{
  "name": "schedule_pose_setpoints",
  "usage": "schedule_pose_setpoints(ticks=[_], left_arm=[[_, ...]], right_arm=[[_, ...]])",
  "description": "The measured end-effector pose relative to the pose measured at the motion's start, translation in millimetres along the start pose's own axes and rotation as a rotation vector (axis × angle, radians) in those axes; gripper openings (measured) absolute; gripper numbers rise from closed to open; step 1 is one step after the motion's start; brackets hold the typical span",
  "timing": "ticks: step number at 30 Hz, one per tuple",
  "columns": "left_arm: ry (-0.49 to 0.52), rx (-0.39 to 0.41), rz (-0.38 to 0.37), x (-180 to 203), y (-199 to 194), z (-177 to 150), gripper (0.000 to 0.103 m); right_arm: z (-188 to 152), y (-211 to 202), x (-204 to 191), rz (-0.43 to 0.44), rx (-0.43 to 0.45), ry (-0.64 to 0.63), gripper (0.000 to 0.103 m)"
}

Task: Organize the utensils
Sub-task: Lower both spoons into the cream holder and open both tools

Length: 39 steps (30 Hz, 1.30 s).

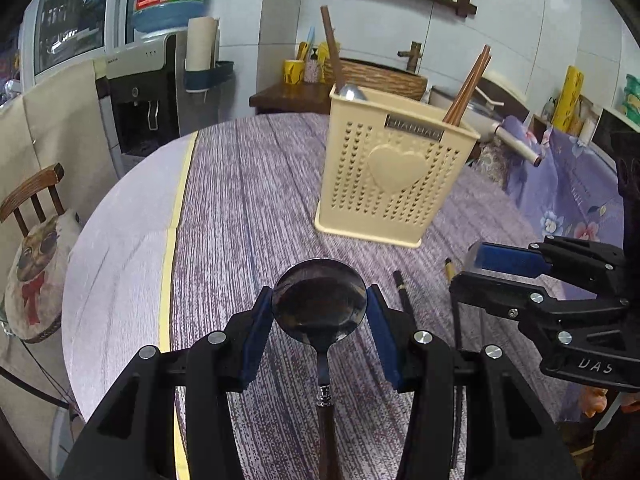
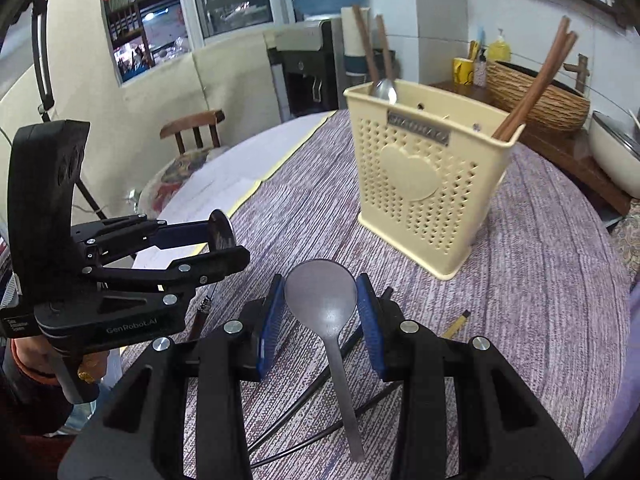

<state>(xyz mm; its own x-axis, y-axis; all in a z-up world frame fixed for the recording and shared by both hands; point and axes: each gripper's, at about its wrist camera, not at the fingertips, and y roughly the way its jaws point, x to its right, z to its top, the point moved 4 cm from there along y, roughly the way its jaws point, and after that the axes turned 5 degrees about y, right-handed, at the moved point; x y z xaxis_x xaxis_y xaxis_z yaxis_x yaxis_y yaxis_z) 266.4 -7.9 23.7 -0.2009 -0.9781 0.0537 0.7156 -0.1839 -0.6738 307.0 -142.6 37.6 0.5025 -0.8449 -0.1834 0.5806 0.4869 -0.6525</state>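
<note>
The left gripper (image 1: 319,312) holds a dark-bowled spoon (image 1: 319,306) by the edges of its bowl, jaws closed to the bowl's width, the wooden handle trailing back under the camera. The right gripper (image 2: 321,312) does the same with a plain steel spoon (image 2: 321,296), pads pressed on either side of the bowl, flat handle pointing back. Both are lifted above the table (image 1: 248,208), side by side, facing the cream utensil holder (image 1: 394,168), which stands a little way ahead. It already contains a spoon at its left end and brown chopsticks (image 1: 468,88) at its right. Black chopsticks (image 2: 320,396) and a yellow-tipped stick (image 2: 456,326) lie loose on the cloth below.

The main risk is the grip itself: smooth, rounded bowl edges pinched between two pads could pivot or slip, letting a spoon swing or drop. With two grippers so close together, they may also knock each other on approaching the holder, and a handle catching the rim could tip this light plastic box.
</note>
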Motion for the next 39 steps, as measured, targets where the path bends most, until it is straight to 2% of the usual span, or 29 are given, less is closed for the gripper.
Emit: schedule_pose_setpoints(ticks=[12, 20, 24, 29, 35, 39], left_arm=[[0.005, 0.078, -0.031, 11.5, -9.9, 11.4, 0.047], [-0.014, 0.144, -0.097, 11.7, -20.4, 43.3, 0.047], [-0.017, 0.186, -0.125, 13.0, -25.4, 71.1, 0.047], [-0.031, 0.285, -0.161, 15.1, -51.0, 126.4, 0.047], [-0.03, 0.433, -0.144, 22.4, -78.9, 192.0, 0.047], [-0.031, 0.462, -0.103, 27.6, -66.0, 210.9, 0.047]], right_arm=[[4.2, -37.7, 14.4, -0.011, 0.123, 0.136, 0.037], [27.9, -60.6, 20.5, -0.009, 0.246, 0.206, 0.037], [48.3, -68.7, 28.2, -0.02, 0.307, 0.246, 0.037], [99.1, -91.8, 37.1, -0.025, 0.425, 0.294, 0.037], [157.6, -116.2, 35.6, -0.096, 0.567, 0.275, 0.037], [174.2, -105.0, 43.5, -0.165, 0.6, 0.269, 0.037]])
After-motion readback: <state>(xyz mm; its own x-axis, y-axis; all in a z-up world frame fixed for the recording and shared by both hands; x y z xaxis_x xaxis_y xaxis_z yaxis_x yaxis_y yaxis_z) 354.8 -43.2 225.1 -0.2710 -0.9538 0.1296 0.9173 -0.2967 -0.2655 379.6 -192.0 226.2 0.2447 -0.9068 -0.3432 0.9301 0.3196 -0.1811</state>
